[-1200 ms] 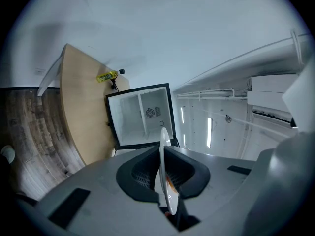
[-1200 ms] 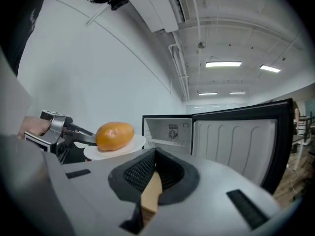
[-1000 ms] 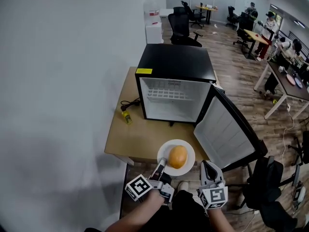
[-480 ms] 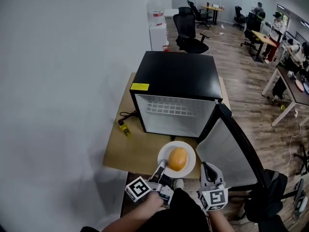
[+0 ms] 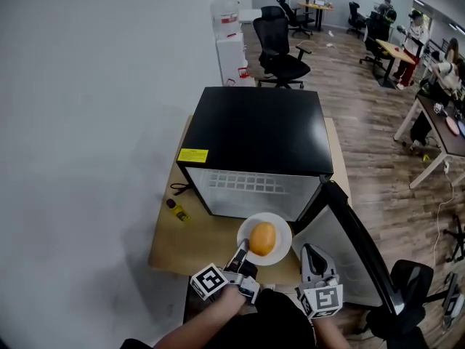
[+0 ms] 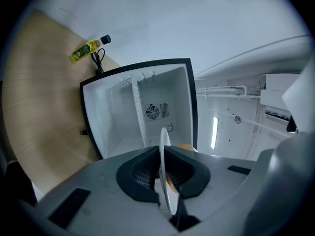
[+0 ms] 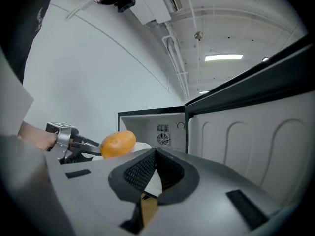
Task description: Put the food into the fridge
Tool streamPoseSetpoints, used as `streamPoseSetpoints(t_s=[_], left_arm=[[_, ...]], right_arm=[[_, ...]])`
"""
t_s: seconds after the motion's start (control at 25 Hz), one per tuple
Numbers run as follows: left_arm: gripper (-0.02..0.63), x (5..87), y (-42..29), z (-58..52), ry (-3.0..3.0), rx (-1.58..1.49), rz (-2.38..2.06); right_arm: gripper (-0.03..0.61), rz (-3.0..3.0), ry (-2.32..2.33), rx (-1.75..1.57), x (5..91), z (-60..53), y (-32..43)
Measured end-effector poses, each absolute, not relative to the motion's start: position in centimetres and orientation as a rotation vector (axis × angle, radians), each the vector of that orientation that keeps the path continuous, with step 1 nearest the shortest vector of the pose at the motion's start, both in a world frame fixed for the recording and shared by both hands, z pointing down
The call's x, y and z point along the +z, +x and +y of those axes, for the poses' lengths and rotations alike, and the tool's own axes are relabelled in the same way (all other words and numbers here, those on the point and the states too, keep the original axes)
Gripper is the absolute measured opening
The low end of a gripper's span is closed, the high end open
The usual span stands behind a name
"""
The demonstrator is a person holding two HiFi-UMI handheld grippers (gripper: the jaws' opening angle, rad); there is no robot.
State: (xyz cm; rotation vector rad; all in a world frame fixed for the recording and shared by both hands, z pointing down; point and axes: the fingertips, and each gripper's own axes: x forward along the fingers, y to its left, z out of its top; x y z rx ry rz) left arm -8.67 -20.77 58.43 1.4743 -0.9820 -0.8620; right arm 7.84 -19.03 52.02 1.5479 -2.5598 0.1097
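A white plate (image 5: 280,225) carries a round orange food item (image 5: 263,238). My left gripper (image 5: 242,250) is shut on the plate's near rim and holds it level in front of the open black mini fridge (image 5: 254,128). In the left gripper view the plate (image 6: 163,136) runs edge-on between the closed jaws of the left gripper (image 6: 162,154), and the fridge's white interior (image 6: 147,109) lies straight ahead. My right gripper (image 5: 313,255) is shut on nothing, beside the plate and near the fridge door (image 5: 357,240). The right gripper view shows the orange food (image 7: 118,143) and the right gripper (image 7: 155,155).
The fridge stands on a wooden table (image 5: 182,244) against a white wall. A small yellow bottle (image 5: 176,210) and a black cord lie left of the fridge. The door swings out to the right. Office chairs, desks and people are far behind.
The view has moved forward and over the fridge. The plate with the food, still held by the left gripper, now sits closer to the fridge opening. Both grippers stay shut.
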Motion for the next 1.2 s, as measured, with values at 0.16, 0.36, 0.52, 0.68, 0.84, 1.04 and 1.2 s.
streamPoseSetpoints(t_s=[0.16,0.36,0.52,0.68,0.84,1.04,1.2], left_arm=[[0.028,59.3,-8.8,-23.7,1.472,-0.847,-1.000],[0.027,60.2,-8.7,-26.7,1.478,-0.815,-1.023],[0.028,61.3,-8.3,-29.0,1.479,-0.784,-1.032],[0.026,62.2,-7.8,-31.0,1.455,-0.781,-1.033],[0.026,63.1,-7.7,-32.5,1.428,-0.778,-1.051],[0.026,63.7,-7.3,-34.5,1.406,-0.786,-1.075],[0.026,64.4,-7.3,-36.0,1.379,-0.796,-1.103]], right_arm=[[0.060,-2.569,1.530,0.096,51.6,-21.1,7.5],[0.060,-2.589,1.515,0.063,50.8,-23.0,7.0],[0.060,-2.612,1.504,0.057,50.3,-24.1,6.5],[0.060,-2.615,1.504,0.073,50.1,-25.2,6.4],[0.060,-2.585,1.509,0.091,50.6,-26.3,6.5],[0.060,-2.577,1.501,0.110,50.9,-27.1,6.6],[0.060,-2.581,1.492,0.121,51.0,-27.3,6.3]])
